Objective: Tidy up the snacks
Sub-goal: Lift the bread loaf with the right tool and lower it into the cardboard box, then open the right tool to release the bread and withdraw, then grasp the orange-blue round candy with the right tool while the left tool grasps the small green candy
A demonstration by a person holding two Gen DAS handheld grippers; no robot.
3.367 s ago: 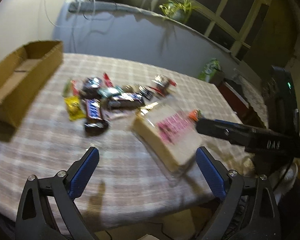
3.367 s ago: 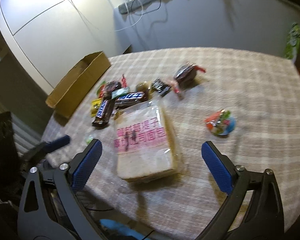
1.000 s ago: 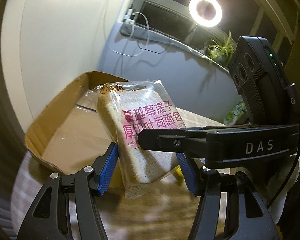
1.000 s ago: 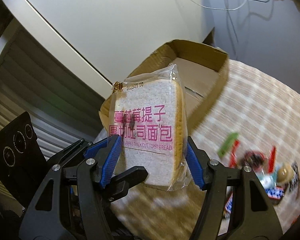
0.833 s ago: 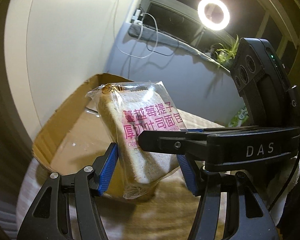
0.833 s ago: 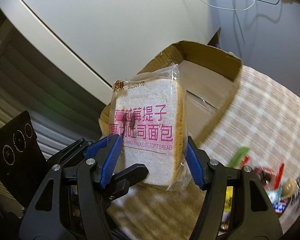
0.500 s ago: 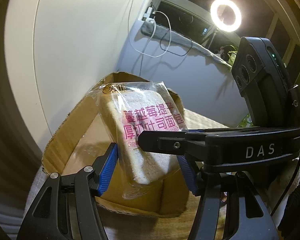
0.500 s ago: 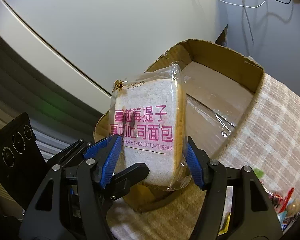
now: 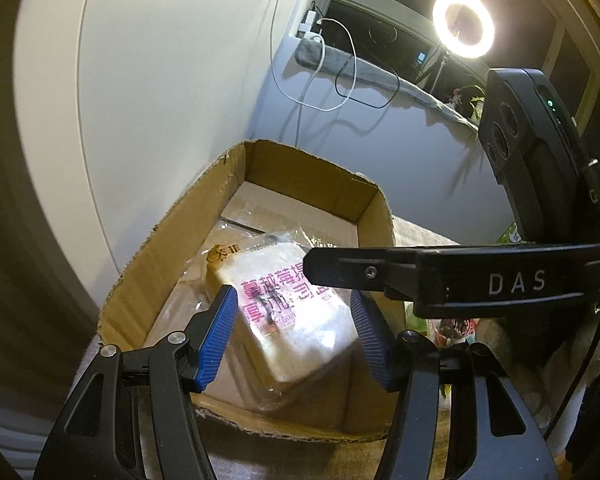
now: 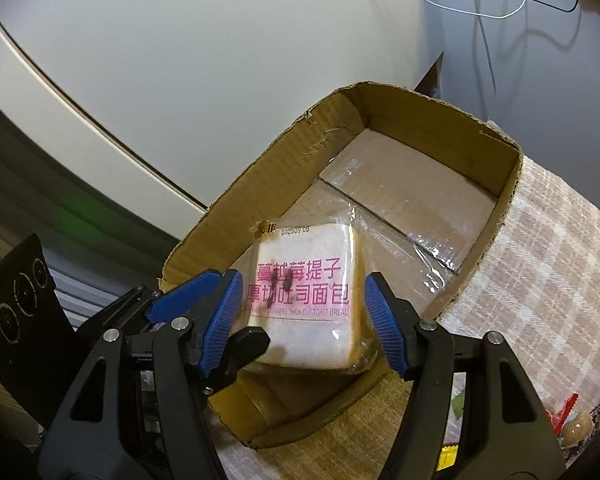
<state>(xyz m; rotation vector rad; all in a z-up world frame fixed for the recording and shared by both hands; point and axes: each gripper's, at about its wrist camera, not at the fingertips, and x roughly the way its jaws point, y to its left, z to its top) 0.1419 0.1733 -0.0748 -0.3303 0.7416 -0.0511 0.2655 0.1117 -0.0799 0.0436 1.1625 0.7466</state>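
- Snacks come last here; start with your table (image 10: 556, 240), covered in a pale checked cloth, carrying everything.
- The cardboard box (image 9: 172, 256) (image 10: 512, 184) sits open-topped on that table, beside a white wall.
- Your bread packet (image 9: 288, 316) (image 10: 304, 292), a clear bag with pink lettering, is inside the box at its near end, tilted, its lower edge down by the near wall.
- Your left gripper (image 9: 294, 334) has its blue fingers (image 9: 216, 336) on either side of the packet. They look slightly parted from it, though you cannot tell for certain whether they touch.
- Your right gripper (image 10: 304, 322) straddles the same packet from the other angle, its fingers (image 10: 384, 324) close beside the bag's edges, not clearly pressing it.
- A few small wrapped snacks (image 10: 568, 432) lie on the cloth, outside the box, at the lower right edge of your right view.
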